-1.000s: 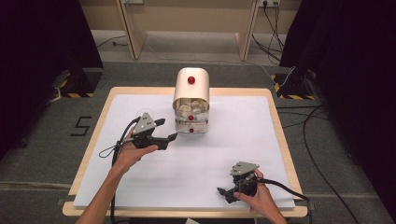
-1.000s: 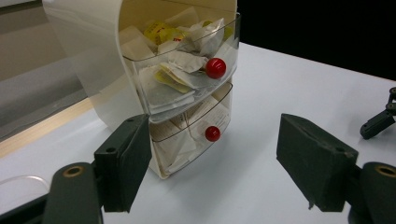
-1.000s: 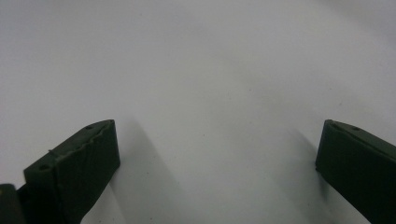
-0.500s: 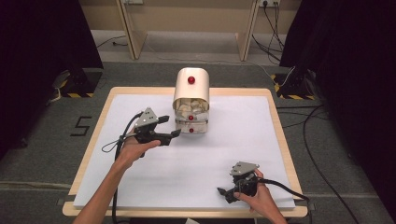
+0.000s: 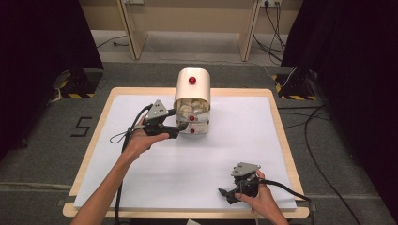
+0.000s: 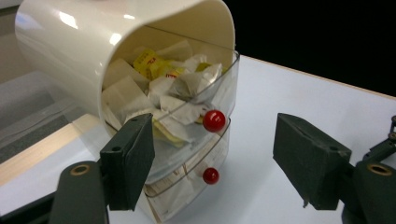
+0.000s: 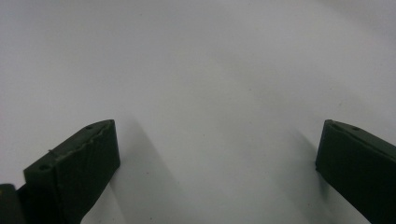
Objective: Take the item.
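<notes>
A cream dispenser [image 5: 191, 89] with a rounded top stands at the back middle of the table. Its clear drawers hold white and yellow sachets [image 6: 163, 88]. Each drawer front carries a red knob: upper knob [image 6: 214, 121], lower knob [image 6: 210, 175]. My left gripper [image 5: 180, 121] is open just left of the drawer fronts. In the left gripper view the left gripper [image 6: 213, 140] has the upper knob between its jaws, untouched. My right gripper [image 5: 225, 195] rests open near the table's front edge; in its own view the right gripper [image 7: 217, 140] has bare white table between the jaws.
The white table sheet [image 5: 141, 187] has a wooden rim. Cables [image 5: 300, 197] trail from both grippers. Dark curtains flank the table, and wooden furniture legs [image 5: 131, 33] stand behind it on the floor.
My left gripper has moved up and to the right, closer to the drawer fronts. The right hand has kept still.
</notes>
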Tool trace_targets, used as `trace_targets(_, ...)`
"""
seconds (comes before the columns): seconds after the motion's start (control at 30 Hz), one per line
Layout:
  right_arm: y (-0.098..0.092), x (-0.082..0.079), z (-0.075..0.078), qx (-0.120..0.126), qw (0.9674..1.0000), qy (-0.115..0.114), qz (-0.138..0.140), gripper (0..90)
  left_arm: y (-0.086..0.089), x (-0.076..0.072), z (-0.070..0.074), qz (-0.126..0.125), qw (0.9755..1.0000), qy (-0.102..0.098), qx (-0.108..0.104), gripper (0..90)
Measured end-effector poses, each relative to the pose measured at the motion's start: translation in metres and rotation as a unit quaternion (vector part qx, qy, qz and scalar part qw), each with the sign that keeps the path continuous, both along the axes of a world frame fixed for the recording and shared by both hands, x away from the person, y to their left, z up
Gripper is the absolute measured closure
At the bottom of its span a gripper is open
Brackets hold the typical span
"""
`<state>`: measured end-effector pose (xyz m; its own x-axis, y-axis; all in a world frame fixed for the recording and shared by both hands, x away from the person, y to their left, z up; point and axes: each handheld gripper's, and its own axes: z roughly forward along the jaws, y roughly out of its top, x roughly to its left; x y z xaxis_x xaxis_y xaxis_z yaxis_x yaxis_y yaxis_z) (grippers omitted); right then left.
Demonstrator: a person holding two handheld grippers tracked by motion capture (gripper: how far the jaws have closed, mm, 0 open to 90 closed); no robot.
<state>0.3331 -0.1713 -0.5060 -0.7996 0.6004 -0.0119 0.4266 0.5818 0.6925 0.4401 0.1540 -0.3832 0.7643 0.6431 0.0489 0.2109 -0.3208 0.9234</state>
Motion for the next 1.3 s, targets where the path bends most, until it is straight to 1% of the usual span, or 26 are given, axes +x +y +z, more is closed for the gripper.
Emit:
trace_targets(0.1, 0.000, 0.000, 0.000, 0.000, 1.0000, 0.000, 0.000, 0.1, -0.004, 0.002, 0.004, -0.002, 1.0000, -0.005, -0.002, 29.5)
trace_targets(0.17, 0.000, 0.000, 0.000, 0.000, 1.0000, 0.000, 0.000, 0.1, -0.008, 0.003, 0.005, -0.005, 1.0000, -0.007, 0.004, 29.5)
trace_targets(0.23, 0.000, 0.000, 0.000, 0.000, 1.0000, 0.000, 0.001, 0.1, -0.010, 0.005, 0.005, -0.004, 0.9999, -0.006, 0.007, 29.6)
trace_targets(0.27, 0.000, 0.000, 0.000, 0.000, 1.0000, 0.000, 0.000, 0.1, -0.012, 0.008, 0.006, -0.002, 0.9999, -0.008, 0.012, 29.7)
trace_targets(0.37, 0.000, 0.000, 0.000, 0.000, 1.0000, -0.001, 0.000, 0.1, -0.014, 0.011, 0.006, 0.000, 0.9998, -0.009, 0.018, 29.8)
trace_targets(0.4, 0.000, 0.000, 0.000, 0.000, 1.0000, 0.000, -0.001, 0.1, -0.015, 0.012, 0.007, 0.002, 0.9997, -0.014, 0.019, 29.9)
trace_targets(0.47, 0.000, 0.000, 0.000, 0.001, 1.0000, 0.000, 0.000, 0.1, -0.017, 0.012, 0.008, -0.001, 0.9997, -0.014, 0.022, 29.8)
trace_targets(0.57, 0.000, 0.000, 0.000, 0.000, 1.0000, 0.000, 0.000, 0.1, -0.018, 0.014, 0.008, -0.001, 0.9996, -0.012, 0.024, 29.6)
trace_targets(0.63, 0.000, 0.000, 0.000, 0.001, 1.0000, 0.001, -0.001, 0.1, -0.019, 0.019, 0.008, 0.000, 0.9997, -0.008, 0.024, 29.6)
trace_targets(0.7, 0.000, 0.000, 0.000, 0.000, 1.0000, -0.001, 0.000, 0.1, -0.019, 0.020, 0.008, 0.001, 0.9996, -0.007, 0.028, 29.6)
trace_targets(0.77, 0.000, 0.000, 0.000, 0.001, 1.0000, 0.000, 0.000, 0.0, -0.020, 0.024, 0.006, 0.004, 0.9992, -0.004, 0.038, 29.6)
trace_targets(0.8, 0.000, 0.000, 0.000, 0.001, 1.0000, 0.001, -0.001, 0.0, -0.020, 0.026, 0.003, 0.004, 0.9991, 0.002, 0.043, 29.6)
trace_targets(0.87, 0.000, 0.000, 0.000, 0.001, 1.0000, 0.000, 0.000, 0.1, -0.020, 0.027, 0.002, 0.003, 0.9990, -0.001, 0.044, 29.5)
trace_targets(1.07, 0.000, 0.000, 0.000, 0.001, 1.0000, 0.001, -0.001, 0.1, -0.020, 0.024, 0.003, -0.004, 0.9986, 0.006, 0.052, 29.7)
trace_targets(1.13, 0.000, 0.000, 0.000, 0.001, 1.0000, 0.000, 0.000, 0.1, -0.018, 0.020, 0.004, -0.014, 0.9982, 0.011, 0.057, 30.4)
trace_targets(1.2, 0.000, 0.000, 0.000, 0.001, 1.0000, 0.001, -0.001, 0.1, -0.017, 0.018, 0.004, -0.019, 0.9980, 0.009, 0.060, 31.4)
trace_targets(1.23, 0.000, 0.000, 0.000, 0.001, 1.0000, 0.000, 0.000, 0.1, -0.015, 0.015, 0.004, -0.022, 0.9981, 0.011, 0.057, 34.6)
trace_targets(1.3, 0.000, 0.000, 0.000, 0.001, 1.0000, 0.000, 0.000, 0.1, -0.014, 0.014, 0.004, -0.024, 0.9981, 0.014, 0.054, 35.6)
